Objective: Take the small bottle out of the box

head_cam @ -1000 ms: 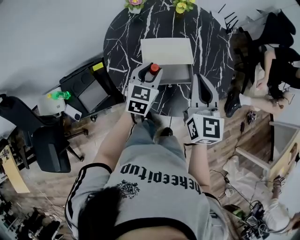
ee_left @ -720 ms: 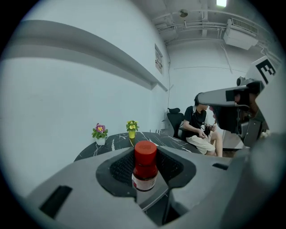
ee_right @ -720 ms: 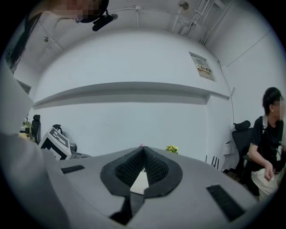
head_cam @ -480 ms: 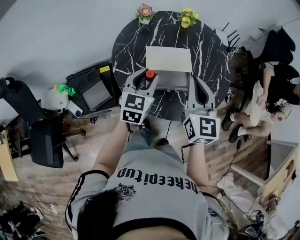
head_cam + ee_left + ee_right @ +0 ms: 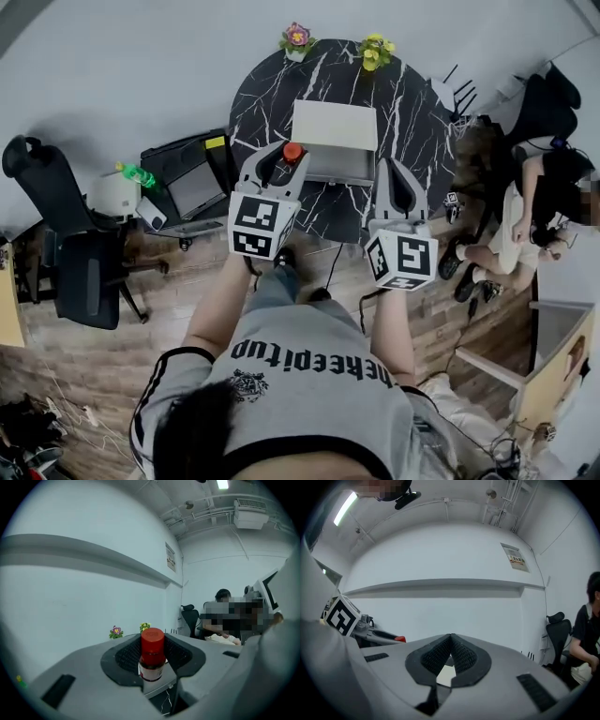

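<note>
A small dark bottle with a red cap point(image 5: 152, 660) stands upright between the jaws of my left gripper point(image 5: 153, 663), which is shut on its body. From the head view, the left gripper point(image 5: 281, 161) holds the bottle point(image 5: 292, 151) in the air by the left edge of the white box point(image 5: 335, 129). The box sits on a round black marble table point(image 5: 412, 112). My right gripper point(image 5: 394, 178) hovers by the box's right front corner. Its jaws point(image 5: 451, 638) are shut with nothing between them, and the left gripper's red-capped bottle point(image 5: 399, 639) shows at the left.
Two flower pots point(image 5: 297, 39) point(image 5: 375, 51) stand at the table's far edge. A black case point(image 5: 187, 183), a green bottle point(image 5: 139, 174) and an office chair point(image 5: 58, 246) stand on the floor to the left. A seated person point(image 5: 530, 217) is at the right.
My left gripper has drifted left and toward me with the bottle, from over the box to its left edge. The right gripper has hardly moved. The head camera has shifted.
</note>
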The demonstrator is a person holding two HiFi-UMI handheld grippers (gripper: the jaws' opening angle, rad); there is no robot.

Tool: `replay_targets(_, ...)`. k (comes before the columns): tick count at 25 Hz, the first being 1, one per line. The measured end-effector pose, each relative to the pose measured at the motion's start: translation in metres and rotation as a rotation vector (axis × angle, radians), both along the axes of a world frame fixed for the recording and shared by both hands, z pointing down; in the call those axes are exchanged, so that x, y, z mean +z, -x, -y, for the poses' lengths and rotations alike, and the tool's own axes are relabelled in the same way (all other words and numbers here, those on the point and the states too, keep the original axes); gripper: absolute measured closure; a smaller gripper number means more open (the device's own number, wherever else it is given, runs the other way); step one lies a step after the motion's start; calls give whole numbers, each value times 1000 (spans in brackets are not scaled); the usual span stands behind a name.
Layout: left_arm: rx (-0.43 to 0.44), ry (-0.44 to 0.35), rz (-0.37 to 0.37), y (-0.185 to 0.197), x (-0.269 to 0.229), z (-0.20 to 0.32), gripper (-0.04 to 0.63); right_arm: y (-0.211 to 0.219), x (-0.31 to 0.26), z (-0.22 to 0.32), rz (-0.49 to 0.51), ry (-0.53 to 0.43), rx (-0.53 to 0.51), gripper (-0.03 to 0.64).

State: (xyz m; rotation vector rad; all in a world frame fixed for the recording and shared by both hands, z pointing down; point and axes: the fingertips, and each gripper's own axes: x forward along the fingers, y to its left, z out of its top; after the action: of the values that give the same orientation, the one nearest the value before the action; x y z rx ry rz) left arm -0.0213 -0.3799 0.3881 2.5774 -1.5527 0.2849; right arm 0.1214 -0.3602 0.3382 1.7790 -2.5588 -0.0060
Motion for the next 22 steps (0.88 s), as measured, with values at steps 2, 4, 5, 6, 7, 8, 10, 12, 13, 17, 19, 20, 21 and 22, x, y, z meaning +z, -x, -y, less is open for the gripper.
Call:
replay_targets(2,-14,-17,-4,-1,-10,-9,446,-3,-5,-6,2,-13,-10,617)
replay_targets(4,-23,-30,-13,-2,-20,-19,446,-7,-10,-15,5,-22,-14,618)
replay_targets(5,-27,-37,-19,-3,-25,-24,446,-9,-12,-19,6,-25,-15,617)
replay_targets(6,-32,-44,-23,-3,-30,-29,446,-11,-14,-23,7,-29,-17,617)
replay_targets(7,-38,-51,-25,-3,-34,-33,446,-12,-16,-26,7,-34,-20,617)
replay_targets(8,-44,-59,-27,-3,-39,-37,446,-14,-19,-29,8,-40,-24,618)
replay_targets(10,-56,-74,-33,-3,-47,-45,446,-17,-23,-35,10,-52,-31,617)
replay_targets(12,-68,-87,-45,-3,-54,-54,446,-21,-27,-42,11,-64,-36,617)
replay_targets(13,-73,-94,-51,-3,-57,-58,446,-23,-28,-45,11,-69,-36,618)
replay_targets(17,-94,-121,-61,-4,-68,-73,446,-29,-34,-57,4,-87,-39,617)
replay_targets(19,-101,-136,-65,-4,-74,-81,446,-32,-37,-64,0,-95,-39,618)
replay_targets(20,-104,-142,-65,-5,-77,-85,446,-34,-39,-67,-2,-99,-38,618)
replay_targets(21,-107,-148,-64,-6,-79,-89,446,-36,-40,-70,-4,-102,-37,617)
replay_targets(22,-111,-154,-63,-7,-82,-93,446,-38,-42,-74,-5,-106,-36,618)
